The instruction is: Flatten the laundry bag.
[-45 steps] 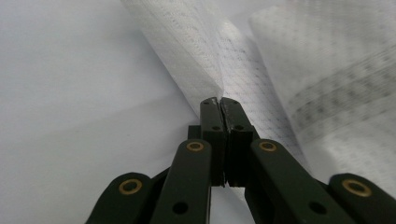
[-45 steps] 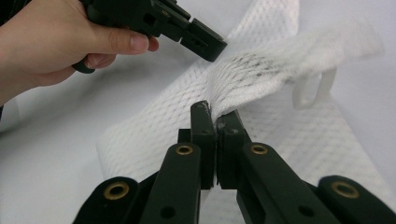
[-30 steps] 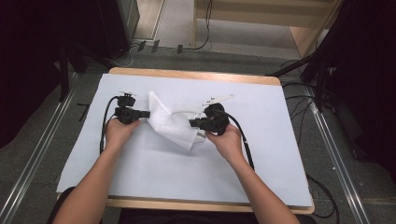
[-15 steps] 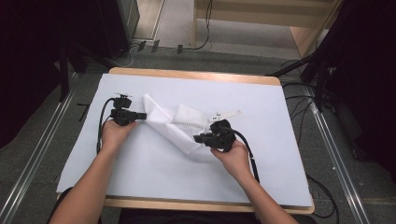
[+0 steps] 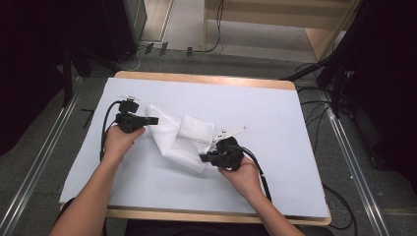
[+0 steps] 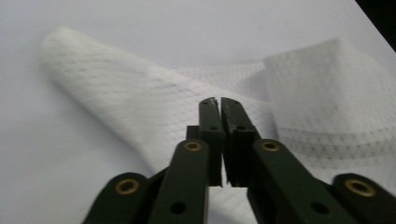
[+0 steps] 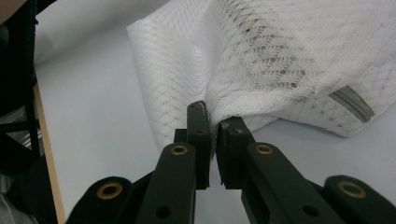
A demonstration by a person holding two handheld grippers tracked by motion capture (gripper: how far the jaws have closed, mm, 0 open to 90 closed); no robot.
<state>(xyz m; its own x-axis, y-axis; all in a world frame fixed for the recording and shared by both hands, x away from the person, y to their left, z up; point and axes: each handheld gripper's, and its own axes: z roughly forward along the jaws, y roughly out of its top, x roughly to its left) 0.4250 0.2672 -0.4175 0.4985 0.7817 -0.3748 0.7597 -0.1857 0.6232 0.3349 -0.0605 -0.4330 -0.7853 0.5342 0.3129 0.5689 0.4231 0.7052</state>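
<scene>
A white mesh bag (image 5: 179,137) with a zip (image 5: 194,139) lies crumpled on the white-covered table (image 5: 275,113). My left gripper (image 5: 156,120) is shut at the bag's left edge, and in the left gripper view its jaws (image 6: 219,100) rest closed on the mesh bag (image 6: 140,102), seemingly pinching it. My right gripper (image 5: 202,158) is shut on the bag's near right edge. In the right gripper view, a fold of the mesh bag (image 7: 261,60) bunches between the jaws of that gripper (image 7: 212,116), with the zip (image 7: 350,103) off to the right.
The table's wooden edge (image 5: 206,78) shows at the far side. Cables (image 5: 314,123) run beside the table's right side, and dark equipment (image 5: 123,24) stands on the floor beyond the far left corner. White cover lies bare right of the bag and along the near side.
My right gripper has moved toward the near edge, dragging the bag's lower right part with it. The left gripper shifted slightly left, and the bag is stretched longer between them.
</scene>
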